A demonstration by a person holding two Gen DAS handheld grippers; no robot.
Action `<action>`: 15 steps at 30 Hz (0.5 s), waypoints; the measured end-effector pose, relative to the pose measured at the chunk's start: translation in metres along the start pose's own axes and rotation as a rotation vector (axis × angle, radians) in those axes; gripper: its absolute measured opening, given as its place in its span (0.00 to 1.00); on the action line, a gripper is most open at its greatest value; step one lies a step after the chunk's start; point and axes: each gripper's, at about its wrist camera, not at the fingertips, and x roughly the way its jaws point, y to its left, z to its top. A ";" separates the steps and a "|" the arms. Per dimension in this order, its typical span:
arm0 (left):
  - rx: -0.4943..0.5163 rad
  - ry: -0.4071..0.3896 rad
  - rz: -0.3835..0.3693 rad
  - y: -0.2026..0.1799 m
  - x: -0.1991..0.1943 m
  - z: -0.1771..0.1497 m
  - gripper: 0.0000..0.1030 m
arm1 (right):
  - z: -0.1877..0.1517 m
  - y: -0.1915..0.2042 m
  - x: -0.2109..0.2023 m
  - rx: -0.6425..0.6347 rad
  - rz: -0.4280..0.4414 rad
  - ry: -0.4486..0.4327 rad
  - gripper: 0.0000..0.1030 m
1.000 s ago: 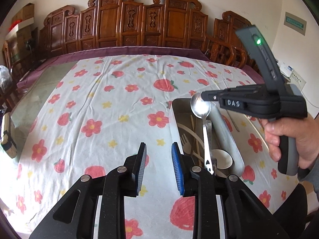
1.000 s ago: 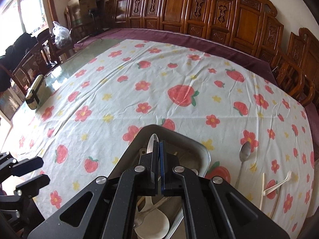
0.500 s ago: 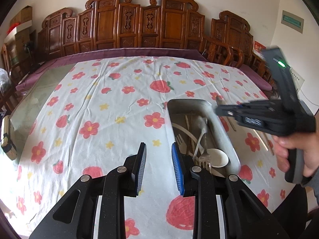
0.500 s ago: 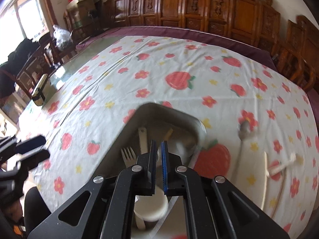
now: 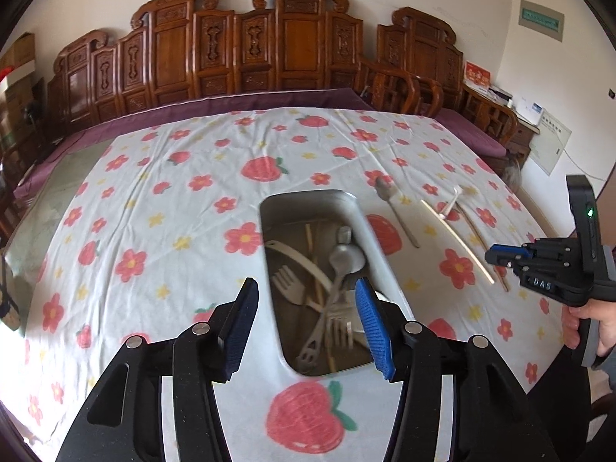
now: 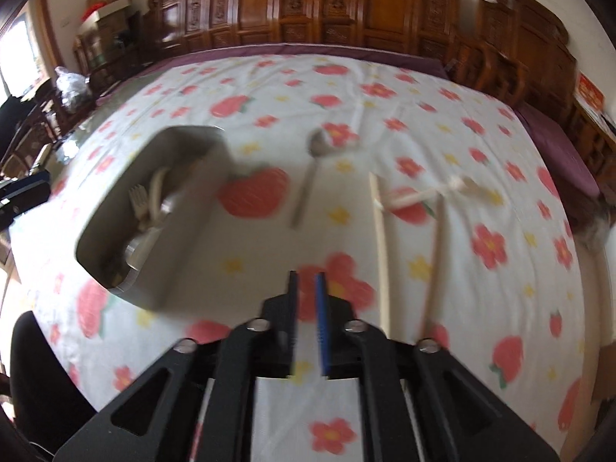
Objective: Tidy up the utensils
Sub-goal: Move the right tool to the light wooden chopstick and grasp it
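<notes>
- Right now my left gripper [image 5: 306, 323] hangs over the near end of the metal tray [image 5: 379, 254], jaws spread wide and holding nothing.
- Inside the tray lie a fork [image 5: 289, 287], a spoon [image 5: 346, 258] and other utensils, piled across one another.
- My right gripper [image 6: 307, 321] hovers above the flowered tablecloth [image 5: 154, 200] right of the tray, jaws a narrow gap apart, empty.
- Beyond it, on the cloth, rest a metal spoon [image 6: 313, 167], two chopsticks [image 6: 381, 238] and a white plastic spoon [image 6: 427, 192], though motion blur softens them.
</notes>
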 end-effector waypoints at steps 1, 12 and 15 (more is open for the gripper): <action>0.004 0.002 -0.003 -0.005 0.002 0.002 0.50 | -0.004 -0.009 0.003 0.016 -0.011 0.001 0.27; 0.032 0.044 -0.034 -0.044 0.021 0.004 0.50 | 0.017 -0.036 0.056 0.014 -0.037 0.073 0.27; 0.043 0.053 -0.035 -0.051 0.025 0.006 0.50 | 0.024 -0.039 0.073 0.005 -0.068 0.100 0.27</action>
